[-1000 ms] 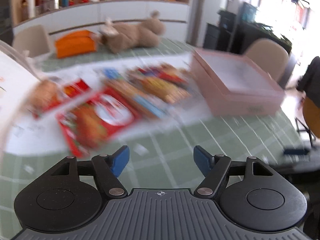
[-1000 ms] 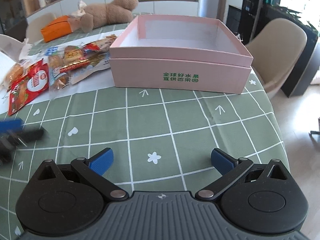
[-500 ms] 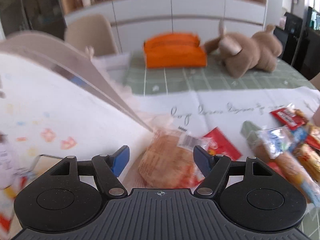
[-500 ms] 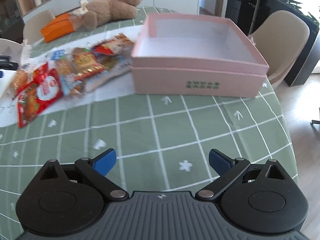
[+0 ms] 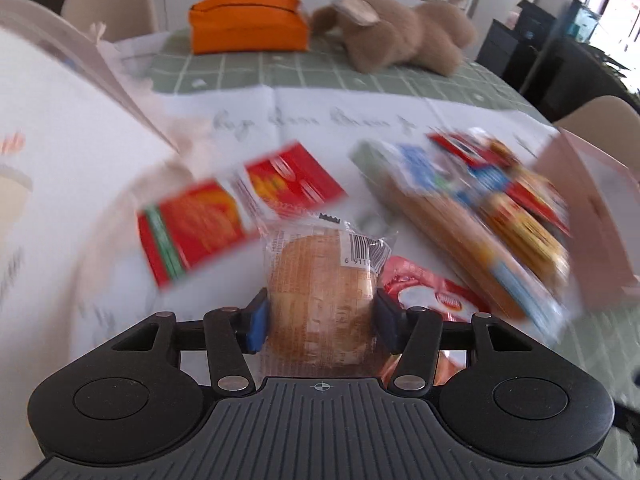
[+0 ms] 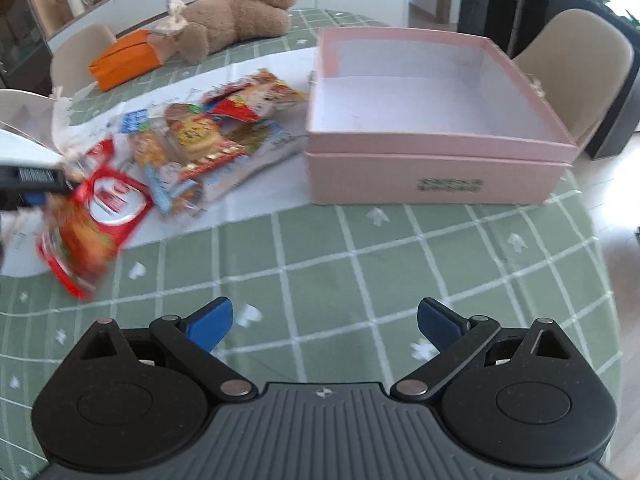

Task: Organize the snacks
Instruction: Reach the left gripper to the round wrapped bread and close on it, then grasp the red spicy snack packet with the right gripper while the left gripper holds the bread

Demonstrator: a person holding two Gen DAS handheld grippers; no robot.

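Closing in, the left claw [image 5: 322, 320] has just narrowed its jaws until both pads press the wrapped bun [image 5: 322, 300], which sits at six o'clock in its view; a second ago nothing lay between them. Next comes the pink box [image 6: 436, 136], empty at one o'clock above the right claw [image 6: 324, 322], which gapes, holding nothing.

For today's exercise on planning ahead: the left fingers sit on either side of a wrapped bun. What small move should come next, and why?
Probably a short lift. The left gripper has just been closing, and its fingers now press the sides of the wrapped bun, which lies among other snack packets. The pink box stands open and empty, so raising the bun clear comes first.
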